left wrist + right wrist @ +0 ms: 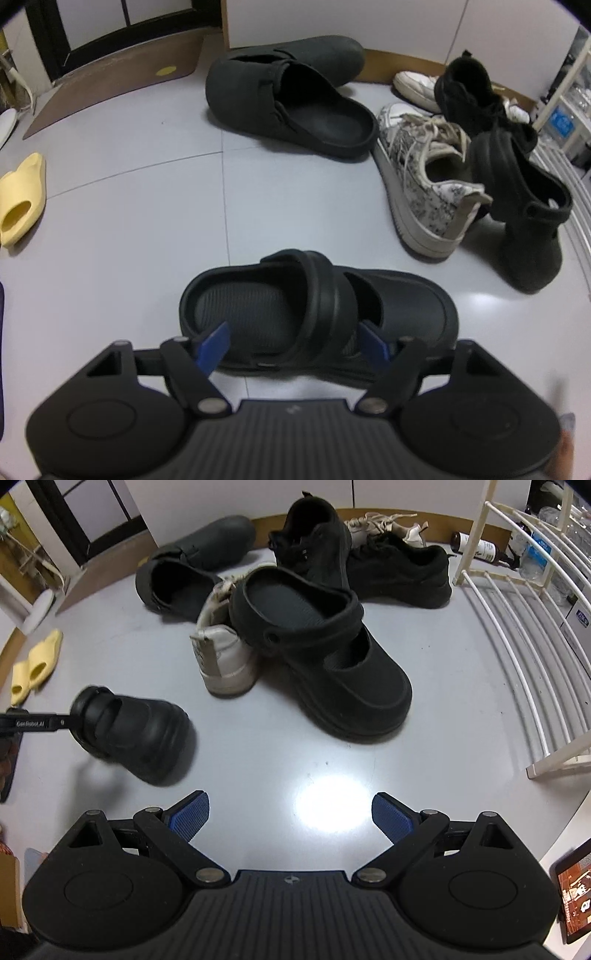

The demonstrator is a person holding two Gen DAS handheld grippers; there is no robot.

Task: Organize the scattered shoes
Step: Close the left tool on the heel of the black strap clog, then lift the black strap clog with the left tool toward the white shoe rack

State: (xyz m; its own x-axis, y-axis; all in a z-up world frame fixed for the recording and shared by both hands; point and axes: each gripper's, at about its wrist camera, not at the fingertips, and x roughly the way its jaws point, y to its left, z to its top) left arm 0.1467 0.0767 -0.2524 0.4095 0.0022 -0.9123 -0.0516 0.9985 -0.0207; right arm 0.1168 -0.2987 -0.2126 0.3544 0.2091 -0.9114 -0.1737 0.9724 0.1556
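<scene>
at the far left a yellow slide (23, 199) lies on the grey floor (129, 240). the left gripper (295, 343) straddles the black clog (317, 314), blue pads at its heel and side, contact unclear. the right gripper (291, 816) hangs open over bare floor, near the shoe pile (295, 602) beside the white rack (535, 664).

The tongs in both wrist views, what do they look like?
Both match. The left tongs and right tongs have black bodies with ribbed centres, two round housings, silver pivot pins, triangular cut-outs, and blue pads with a fine grid texture. White "GenRobot.AI" lettering shows on the left tongs' side in the right wrist view.
</scene>
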